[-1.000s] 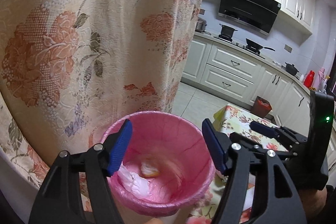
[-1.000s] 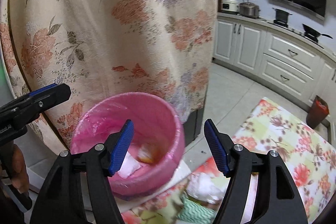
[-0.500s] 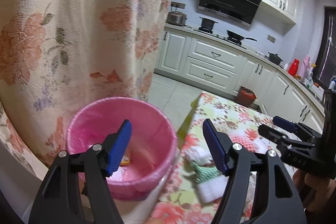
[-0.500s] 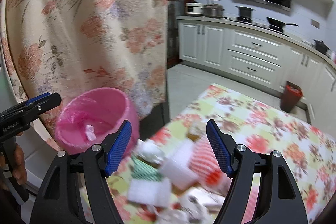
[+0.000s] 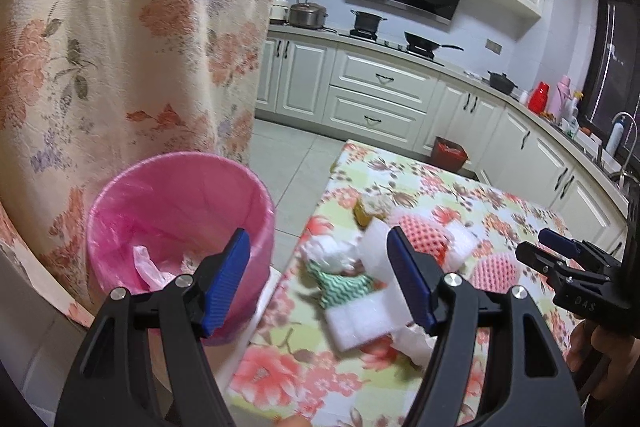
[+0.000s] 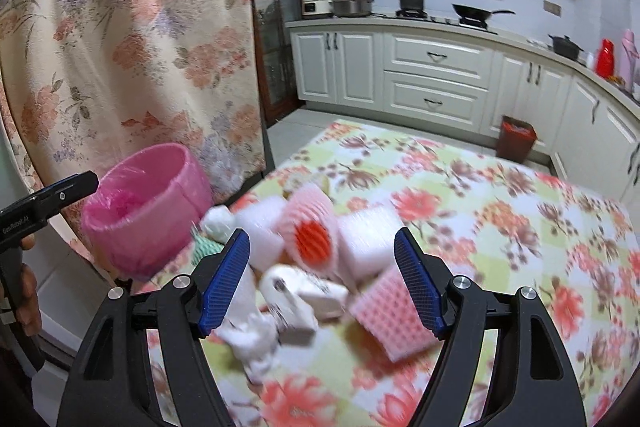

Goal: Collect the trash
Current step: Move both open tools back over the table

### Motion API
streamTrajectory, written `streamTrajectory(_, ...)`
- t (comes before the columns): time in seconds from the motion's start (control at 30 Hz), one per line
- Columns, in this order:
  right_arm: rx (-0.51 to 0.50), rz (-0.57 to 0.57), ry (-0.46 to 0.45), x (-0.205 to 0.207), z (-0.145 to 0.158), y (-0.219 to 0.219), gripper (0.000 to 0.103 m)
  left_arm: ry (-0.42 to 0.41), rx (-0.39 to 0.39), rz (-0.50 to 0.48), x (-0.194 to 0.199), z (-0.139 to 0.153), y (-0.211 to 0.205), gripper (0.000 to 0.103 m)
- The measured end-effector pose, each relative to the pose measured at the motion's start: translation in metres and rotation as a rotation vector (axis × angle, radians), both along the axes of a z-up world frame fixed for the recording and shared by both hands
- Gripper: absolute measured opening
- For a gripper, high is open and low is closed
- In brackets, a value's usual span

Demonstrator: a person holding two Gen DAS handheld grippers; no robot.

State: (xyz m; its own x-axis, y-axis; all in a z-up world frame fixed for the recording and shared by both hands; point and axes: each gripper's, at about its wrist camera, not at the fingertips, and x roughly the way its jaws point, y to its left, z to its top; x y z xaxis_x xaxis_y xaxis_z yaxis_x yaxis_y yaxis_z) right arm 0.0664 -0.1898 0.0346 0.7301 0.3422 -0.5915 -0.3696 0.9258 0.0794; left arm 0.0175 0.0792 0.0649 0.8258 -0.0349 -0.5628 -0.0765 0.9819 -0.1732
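Note:
A pink bin [image 5: 180,211] with a pink liner stands at the table's left end; it also shows in the right wrist view [image 6: 148,207]. Crumpled trash lies inside it. A pile of trash sits on the floral tablecloth [image 5: 432,195]: white foam pieces [image 5: 356,319], a green-striped wrapper [image 5: 344,287], pink foam nets [image 6: 310,227] and crumpled white paper [image 6: 256,339]. My left gripper [image 5: 320,283] is open and empty, between the bin and the pile. My right gripper [image 6: 320,283] is open and empty above the pile.
A floral curtain [image 5: 120,47] hangs behind the bin. White kitchen cabinets [image 6: 436,75] with pots and a range hood line the far wall. A small red-lined bin [image 6: 516,139] stands on the floor past the table.
Both grippers have swung right, away from above the pink bin toward the trash pile on the table. Both stay open and empty.

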Motion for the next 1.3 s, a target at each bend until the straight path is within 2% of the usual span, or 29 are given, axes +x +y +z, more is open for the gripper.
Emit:
streamTrajectory(0.47, -0.002, -0.039, 0.070, -0.025, -0.036, -0.032, 0.071, 0.053, 0.010, -0.059, -0.004, -0.022, -0.033, 0.069)
streamTrajectory(0.93, -0.025, 0.012, 0.117, -0.038, -0.063, -0.005, 0.071, 0.115, -0.004, -0.075, -0.001, -0.053, -0.036, 0.069)
streamTrajectory(1.3, -0.041, 0.002, 0.138, -0.034, -0.073, -0.003, 0.071, 0.128, -0.020, -0.099, 0.001, -0.060, -0.041, 0.068)
